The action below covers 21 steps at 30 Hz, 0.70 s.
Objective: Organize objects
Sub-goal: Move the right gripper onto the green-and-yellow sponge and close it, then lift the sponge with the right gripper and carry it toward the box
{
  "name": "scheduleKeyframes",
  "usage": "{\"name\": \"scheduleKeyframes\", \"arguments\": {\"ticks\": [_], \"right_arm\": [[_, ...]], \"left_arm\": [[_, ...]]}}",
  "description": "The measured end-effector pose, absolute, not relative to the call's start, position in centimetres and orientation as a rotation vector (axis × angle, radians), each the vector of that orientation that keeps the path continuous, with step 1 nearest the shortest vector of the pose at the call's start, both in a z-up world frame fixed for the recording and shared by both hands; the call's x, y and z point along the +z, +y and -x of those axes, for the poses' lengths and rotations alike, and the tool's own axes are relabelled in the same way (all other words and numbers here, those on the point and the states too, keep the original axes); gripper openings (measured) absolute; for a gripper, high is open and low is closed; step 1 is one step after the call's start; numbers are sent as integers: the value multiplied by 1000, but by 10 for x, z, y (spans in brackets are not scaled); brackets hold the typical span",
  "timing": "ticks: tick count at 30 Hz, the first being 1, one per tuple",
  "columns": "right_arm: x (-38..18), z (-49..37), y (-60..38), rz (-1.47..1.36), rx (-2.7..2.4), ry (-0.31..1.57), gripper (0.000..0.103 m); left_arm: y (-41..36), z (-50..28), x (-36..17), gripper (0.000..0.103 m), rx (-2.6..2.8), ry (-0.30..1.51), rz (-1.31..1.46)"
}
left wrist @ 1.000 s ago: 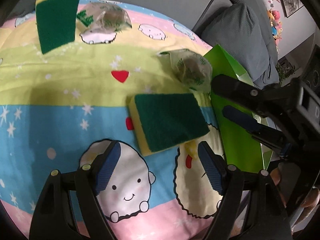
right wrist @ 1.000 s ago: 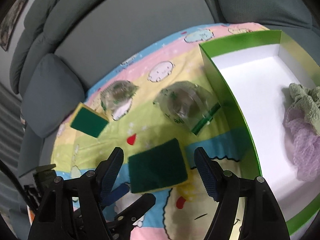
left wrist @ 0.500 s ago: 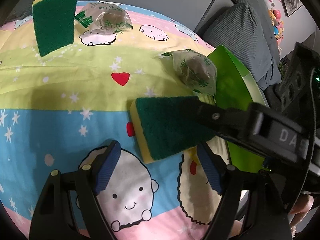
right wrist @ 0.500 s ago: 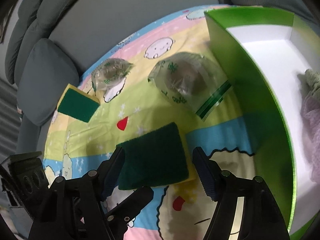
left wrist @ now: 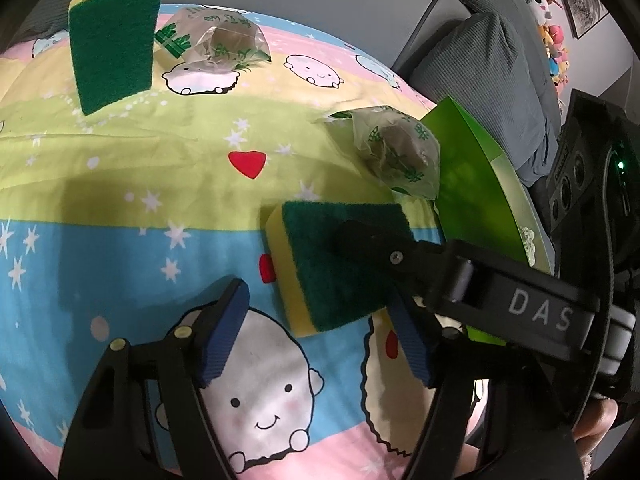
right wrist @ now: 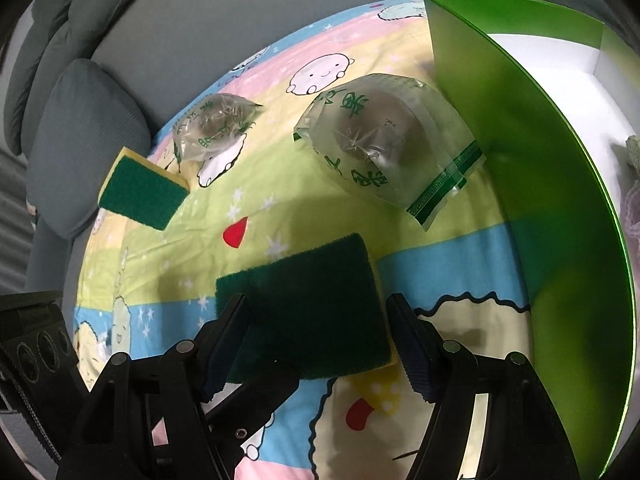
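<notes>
Right gripper: jaws set wide, straddling the near scouring sponge, green side up. The left pad looks to be at the sponge's left edge; the right pad stands just off its yellow edge. Contact cannot be confirmed; no squeeze visible.

Left gripper: jaws closing, nothing gripped between them. The same sponge lies just ahead of its right jaw, with the right gripper's black finger crossing over the sponge.

Surface: cartoon-print sheet in pink, yellow and blue bands, over a grey couch.

Ahead of the right jaws: a clear wrapped pastry packet with green print, its sealed end touching or just beside the green box. Farther ahead and left: a second packet, and beside it a second sponge.

Container: the green box, white inside, stands right of the right jaws. Only a sliver of its interior shows: a pale green and lilac cloth at the frame edge. The rest of the interior is out of frame.
</notes>
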State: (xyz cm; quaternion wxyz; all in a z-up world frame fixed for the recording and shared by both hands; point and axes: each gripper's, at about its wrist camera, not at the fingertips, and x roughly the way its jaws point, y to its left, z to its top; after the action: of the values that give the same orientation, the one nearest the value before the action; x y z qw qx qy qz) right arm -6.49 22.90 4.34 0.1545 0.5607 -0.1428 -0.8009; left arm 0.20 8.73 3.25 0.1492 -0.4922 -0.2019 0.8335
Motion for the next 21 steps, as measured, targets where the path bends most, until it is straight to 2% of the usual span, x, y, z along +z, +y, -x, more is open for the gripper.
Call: {"name": "scheduleKeyframes", "arguments": {"ticks": [5, 7, 9, 13, 21], "right_arm": [[45, 64, 228, -1604, -2301, -401, 72], [45, 64, 227, -1602, -2302, -391, 72], [46, 63, 225, -1601, -2307, -386, 71], [49, 62, 224, -1592, -2318, -381, 68], [68, 53, 219, -1504, -2346, -375, 67]], "left_arm": [[87, -1, 33, 68, 2404, -582, 1403], [87, -2, 34, 57, 2395, -595, 1392], [86, -1, 32, 51, 2350, -643, 1391], [85, -1, 35, 51, 2360, -653, 1385], [87, -6, 55, 50, 2415, -613, 1275]]}}
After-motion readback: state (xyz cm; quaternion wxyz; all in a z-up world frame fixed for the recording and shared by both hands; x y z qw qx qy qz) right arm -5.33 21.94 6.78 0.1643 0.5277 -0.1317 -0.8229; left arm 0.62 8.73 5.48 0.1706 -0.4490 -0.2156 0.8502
